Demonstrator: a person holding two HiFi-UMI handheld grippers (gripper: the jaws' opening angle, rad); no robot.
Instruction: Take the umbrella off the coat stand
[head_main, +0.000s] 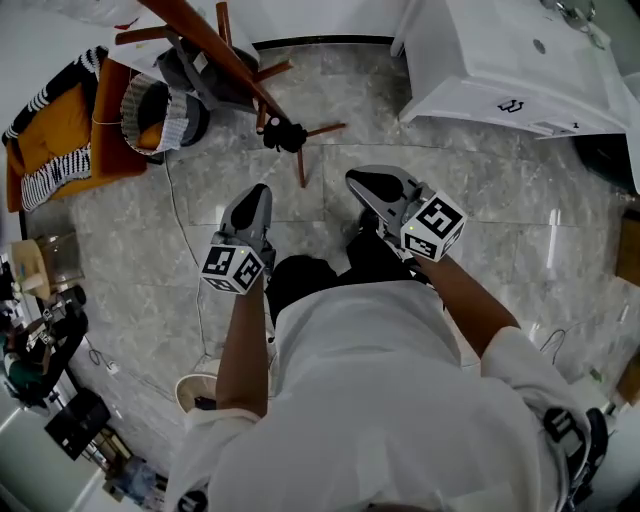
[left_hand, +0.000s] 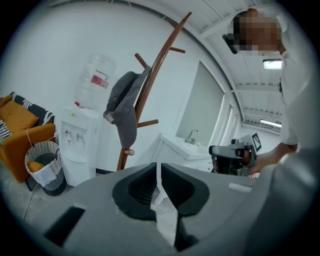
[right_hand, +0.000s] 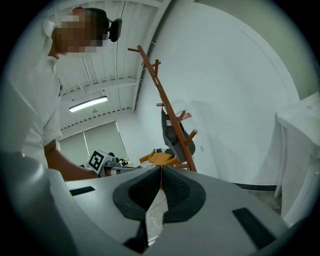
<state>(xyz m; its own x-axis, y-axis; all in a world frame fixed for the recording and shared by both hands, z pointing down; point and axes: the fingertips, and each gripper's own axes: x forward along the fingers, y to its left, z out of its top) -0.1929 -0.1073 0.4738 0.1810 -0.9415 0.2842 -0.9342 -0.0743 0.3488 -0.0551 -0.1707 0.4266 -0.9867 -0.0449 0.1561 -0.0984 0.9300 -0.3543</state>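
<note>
Now, far left, the orange sofa (head_main: 60, 130) and the woven basket (head_main: 150, 110) sit well apart from the action. Next along is the wooden coat stand (head_main: 215, 45), and the grey umbrella (left_hand: 124, 107) hangs folded from one of its pegs, untouched. The left gripper (head_main: 260, 195) is clenched on nothing, nose aimed at the stand; the right gripper (head_main: 360, 182), near it, has its jaws pressed together, empty too. Closed just for the approach, I'd say; they must part before taking the umbrella. The white sink cabinet (head_main: 500, 60) on the right plays no part
</note>
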